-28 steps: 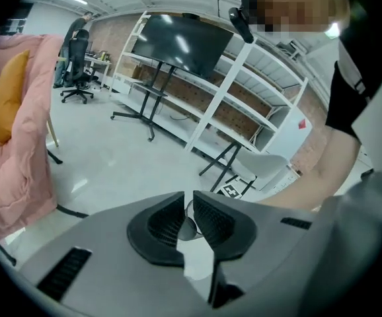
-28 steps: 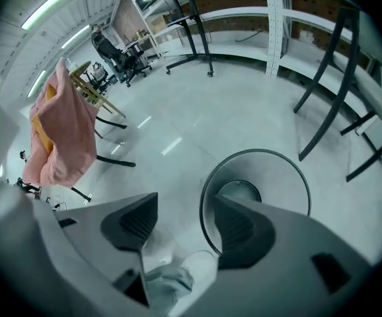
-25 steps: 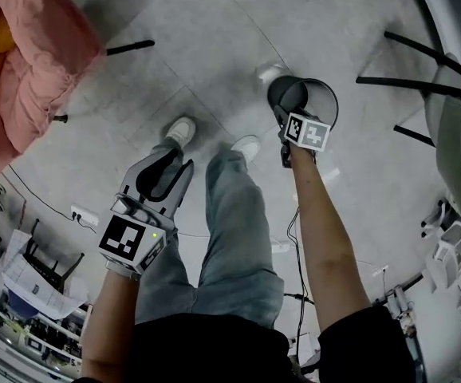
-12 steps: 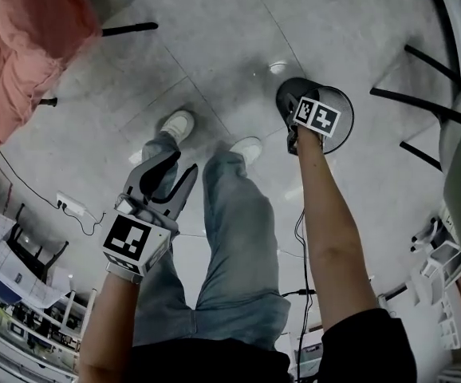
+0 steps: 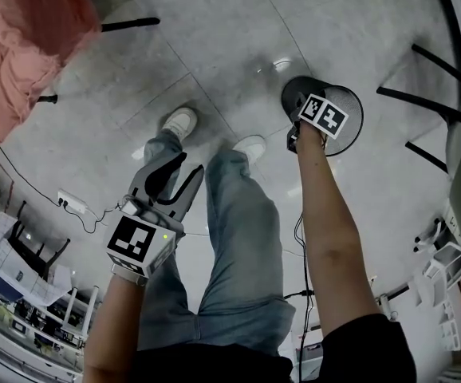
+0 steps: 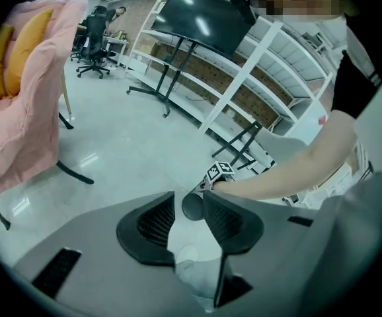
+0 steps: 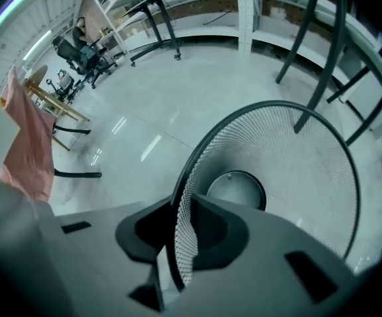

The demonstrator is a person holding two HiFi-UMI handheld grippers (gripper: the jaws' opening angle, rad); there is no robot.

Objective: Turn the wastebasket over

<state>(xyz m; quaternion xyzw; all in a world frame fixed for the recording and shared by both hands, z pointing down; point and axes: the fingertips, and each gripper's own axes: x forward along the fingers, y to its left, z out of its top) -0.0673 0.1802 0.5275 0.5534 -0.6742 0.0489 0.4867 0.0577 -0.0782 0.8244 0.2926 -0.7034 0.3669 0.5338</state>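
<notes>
The wastebasket point(image 5: 352, 123) is a black wire-mesh bin standing upright on the grey floor, mouth up, just right of my feet. In the right gripper view its mesh wall and round base point(image 7: 277, 164) fill the picture. My right gripper point(image 5: 301, 120) points steeply down over the near rim. Its jaws have just been closing, and the rim and mesh wall are now pinched between its pads point(image 7: 214, 233). My left gripper point(image 5: 184, 166) hangs beside my left leg, open with nothing between its fingers. Through the gap in the left gripper view the wastebasket point(image 6: 192, 205) shows far off.
A pink padded cover point(image 5: 23, 46) drapes over a chair at upper left, its black legs point(image 5: 127, 26) on the floor. Black frame legs point(image 5: 430, 110) stand right of the bin. My shoes point(image 5: 250, 146) are close to it. A cable point(image 5: 298, 238) and power strip point(image 5: 69, 203) lie behind.
Both grippers have come down. The right one settled onto the bin's near rim and its jaws went from wide apart to clamped on the mesh. The left one stays open.
</notes>
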